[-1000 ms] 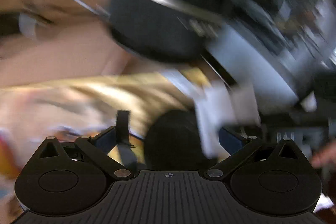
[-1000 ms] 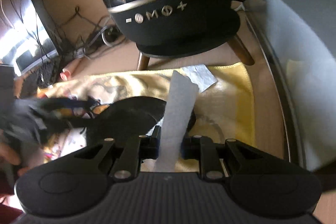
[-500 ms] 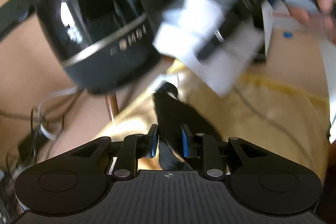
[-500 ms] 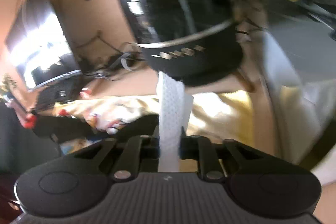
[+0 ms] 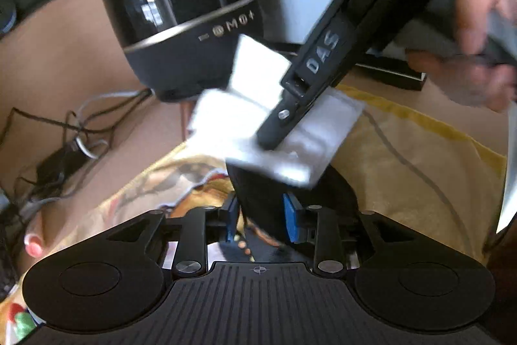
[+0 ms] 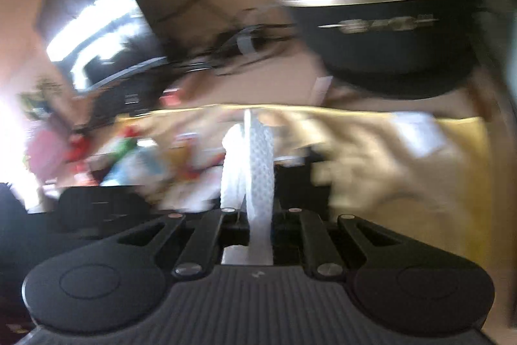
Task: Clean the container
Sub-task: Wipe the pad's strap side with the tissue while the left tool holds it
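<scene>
Container (image 5: pixel 274 202), black, clamped edge-on in left gripper (image 5: pixel 260 215) above yellow cloth (image 5: pixel 404 157); white wipe (image 5: pixel 274 131) pinched in right gripper (image 5: pixel 271 134), just beyond and above container, touching its upper edge.

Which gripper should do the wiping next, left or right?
Right. The right gripper is shut on the white wipe, poised just above the black container. The left gripper is shut on that container, so it should probably just steady it.
</scene>
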`<state>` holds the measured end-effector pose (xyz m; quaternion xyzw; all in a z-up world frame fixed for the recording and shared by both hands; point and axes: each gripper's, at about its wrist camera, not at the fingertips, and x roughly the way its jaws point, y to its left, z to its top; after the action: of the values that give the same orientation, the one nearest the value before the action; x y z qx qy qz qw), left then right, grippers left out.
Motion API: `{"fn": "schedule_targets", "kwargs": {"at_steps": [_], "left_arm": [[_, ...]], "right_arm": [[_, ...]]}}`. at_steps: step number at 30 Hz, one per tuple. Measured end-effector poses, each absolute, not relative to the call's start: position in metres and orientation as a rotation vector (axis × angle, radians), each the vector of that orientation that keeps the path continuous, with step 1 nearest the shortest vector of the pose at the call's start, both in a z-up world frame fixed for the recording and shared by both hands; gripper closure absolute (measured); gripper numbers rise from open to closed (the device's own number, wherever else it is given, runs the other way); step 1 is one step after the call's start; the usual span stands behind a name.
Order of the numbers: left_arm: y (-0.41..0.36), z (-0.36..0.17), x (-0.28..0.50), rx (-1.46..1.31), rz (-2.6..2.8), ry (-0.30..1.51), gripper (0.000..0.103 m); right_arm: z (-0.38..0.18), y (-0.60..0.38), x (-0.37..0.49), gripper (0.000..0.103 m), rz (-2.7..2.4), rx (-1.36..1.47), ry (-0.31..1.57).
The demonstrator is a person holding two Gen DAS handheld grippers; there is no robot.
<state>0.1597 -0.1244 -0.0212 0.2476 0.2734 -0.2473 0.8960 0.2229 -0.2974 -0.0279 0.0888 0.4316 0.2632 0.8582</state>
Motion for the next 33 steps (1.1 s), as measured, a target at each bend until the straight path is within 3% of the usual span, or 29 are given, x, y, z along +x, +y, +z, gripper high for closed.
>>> {"fn": "schedule_targets", "kwargs": {"at_steps": [3, 5, 7, 15, 20, 22, 27, 29, 33], "left_arm": [[-0.125, -0.001, 0.14, 0.557, -0.522, 0.505, 0.041], [-0.13, 0.011, 0.13, 0.556, -0.558, 0.483, 0.019], [-0.143, 0.011, 0.128, 0.565, -0.588, 0.5, 0.008], [-0.164, -0.045, 0.157, 0.585, -0.673, 0.713, 0.012], [-0.128, -0.028, 0.184, 0.342, -0.617, 0.734, 0.071], [-0.1, -0.014, 0.193, 0.147, -0.571, 0.738, 0.081], [-0.032, -0.009, 0.197, -0.328, -0.468, 0.78, 0.082], [-0.021, -0.013, 0.191, -0.357, -0.43, 0.783, 0.07], [-0.022, -0.021, 0.191, -0.277, -0.367, 0.77, 0.067]], "right_arm": [[-0.028, -0.317, 0.224, 0.092, 0.48, 0.214, 0.884], [-0.023, -0.331, 0.218, 0.09, 0.463, 0.251, 0.859], [-0.019, -0.339, 0.213, 0.09, 0.446, 0.272, 0.832], [-0.015, -0.348, 0.191, 0.09, 0.446, 0.305, 0.8], [-0.015, -0.353, 0.182, 0.09, 0.419, 0.322, 0.804], [-0.009, -0.354, 0.18, 0.09, 0.418, 0.327, 0.792], [0.004, -0.345, 0.182, 0.09, 0.454, 0.312, 0.771], [0.008, -0.332, 0.186, 0.09, 0.495, 0.286, 0.772], [0.012, -0.294, 0.2, 0.089, 0.612, 0.232, 0.8]]}}
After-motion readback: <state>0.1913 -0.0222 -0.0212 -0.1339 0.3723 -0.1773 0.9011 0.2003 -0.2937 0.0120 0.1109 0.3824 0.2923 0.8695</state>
